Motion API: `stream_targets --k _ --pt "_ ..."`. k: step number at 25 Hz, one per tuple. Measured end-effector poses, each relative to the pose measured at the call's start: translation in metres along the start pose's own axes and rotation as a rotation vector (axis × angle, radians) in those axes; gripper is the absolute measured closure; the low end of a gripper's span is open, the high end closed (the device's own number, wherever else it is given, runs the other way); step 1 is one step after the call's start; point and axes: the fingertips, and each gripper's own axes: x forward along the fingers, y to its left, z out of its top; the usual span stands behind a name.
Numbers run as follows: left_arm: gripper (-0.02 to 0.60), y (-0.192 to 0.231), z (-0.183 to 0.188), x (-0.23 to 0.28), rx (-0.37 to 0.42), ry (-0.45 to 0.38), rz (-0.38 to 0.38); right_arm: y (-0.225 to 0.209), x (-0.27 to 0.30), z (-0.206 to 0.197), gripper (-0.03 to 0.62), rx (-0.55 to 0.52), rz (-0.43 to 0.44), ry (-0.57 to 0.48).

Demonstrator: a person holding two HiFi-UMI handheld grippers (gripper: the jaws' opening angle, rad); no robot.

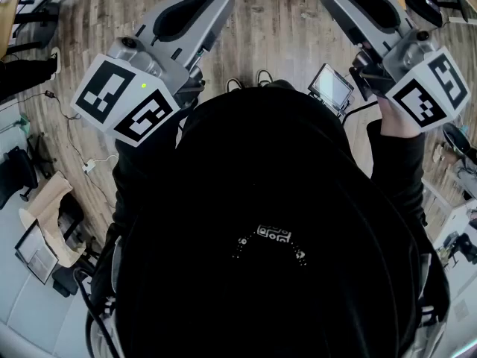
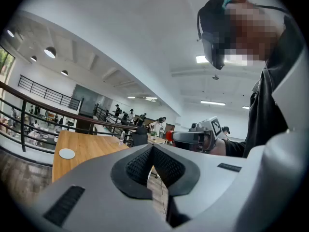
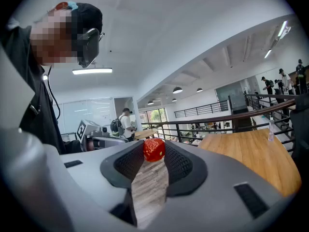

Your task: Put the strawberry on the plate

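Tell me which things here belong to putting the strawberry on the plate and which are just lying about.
Belong to the job:
- strawberry, clamped in the right gripper
- white plate on the wooden table
- left gripper, shut and empty

Just lying about:
- cable on the floor
- bottle on the table
- person with a backpack behind

A small glossy red strawberry [image 3: 154, 150] hangs clamped in mid-air near the light wooden table [image 3: 251, 153]. A flat round white plate [image 2: 67, 153] lies on that table.

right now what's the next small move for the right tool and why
Probably carry the right tool forward over the wooden table toward the plate: its jaws already pinch the strawberry, and the plate lies on the tabletop.
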Motion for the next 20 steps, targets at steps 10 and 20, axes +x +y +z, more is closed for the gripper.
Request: stream_targets --k 10,20 --pt "0.581 -0.006 -0.001 0.007 -0.007 0.01 0.004 -0.023 -0.021 0.001 0.453 0.031 -0.036 -0.047" --pt "0.581 -0.015 0.011 0.054 0.028 0.059 -0.016 -0.077 -0.053 0.015 0.453 0.053 -0.061 -0.111"
